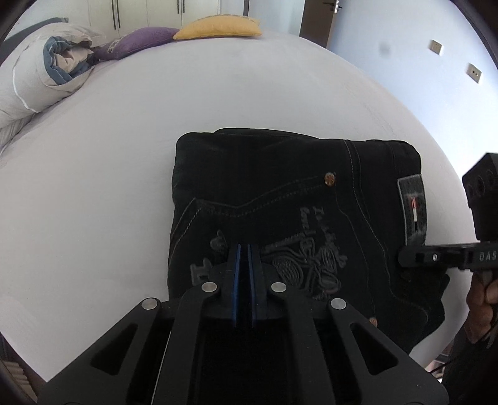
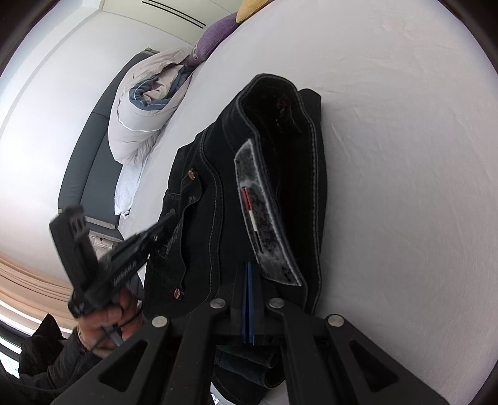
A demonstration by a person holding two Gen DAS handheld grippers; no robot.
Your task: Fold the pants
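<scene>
Black jeans lie folded into a compact block on the white bed sheet; a back pocket with embroidery and a grey waist patch face up. My left gripper is shut, its blue pads together, just over the near edge of the jeans with no cloth between the pads. My right gripper is shut too, at the waistband end of the jeans, beside the grey patch. In the left wrist view the right gripper touches the jeans' right edge. The left gripper shows in the right wrist view.
A rolled white and blue duvet, a purple cushion and a yellow cushion lie along the far side of the bed. Wardrobe doors and a wall stand behind. A dark headboard runs along the bed's end.
</scene>
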